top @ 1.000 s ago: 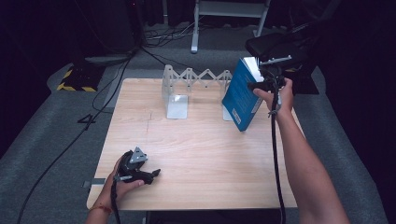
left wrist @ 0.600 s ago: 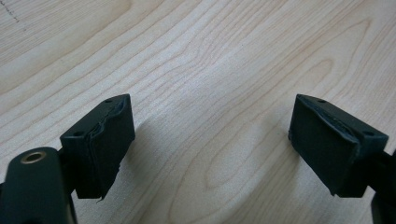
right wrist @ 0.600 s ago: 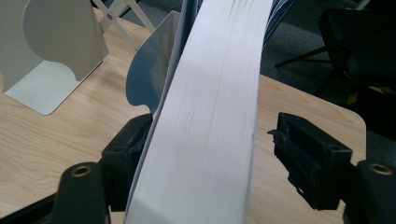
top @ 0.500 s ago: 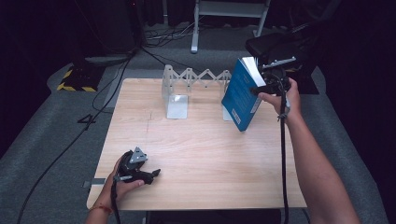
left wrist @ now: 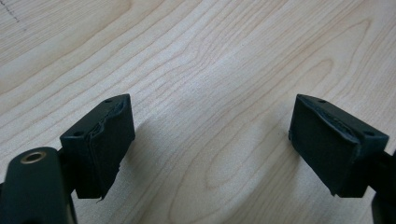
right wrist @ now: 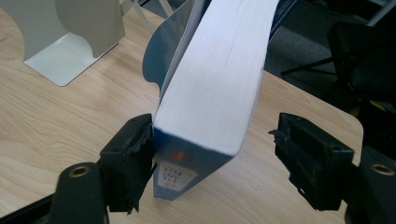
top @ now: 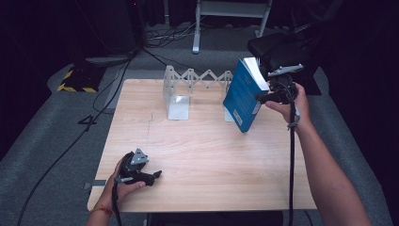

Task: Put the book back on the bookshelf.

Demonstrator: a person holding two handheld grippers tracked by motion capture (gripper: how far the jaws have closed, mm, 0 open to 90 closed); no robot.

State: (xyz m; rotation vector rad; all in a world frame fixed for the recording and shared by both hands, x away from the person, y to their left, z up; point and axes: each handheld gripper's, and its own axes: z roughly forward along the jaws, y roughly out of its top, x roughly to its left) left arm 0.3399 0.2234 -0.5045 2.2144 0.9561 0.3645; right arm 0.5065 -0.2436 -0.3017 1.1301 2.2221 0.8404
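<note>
Right gripper (top: pixel 263 98) opening (jaws apart) around book (top: pixel 241 94).

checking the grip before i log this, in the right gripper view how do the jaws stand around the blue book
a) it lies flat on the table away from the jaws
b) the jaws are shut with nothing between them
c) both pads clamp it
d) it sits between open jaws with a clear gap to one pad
d: in the right gripper view the blue book stands between the right gripper jaws, with a clear gap to one pad.
</note>
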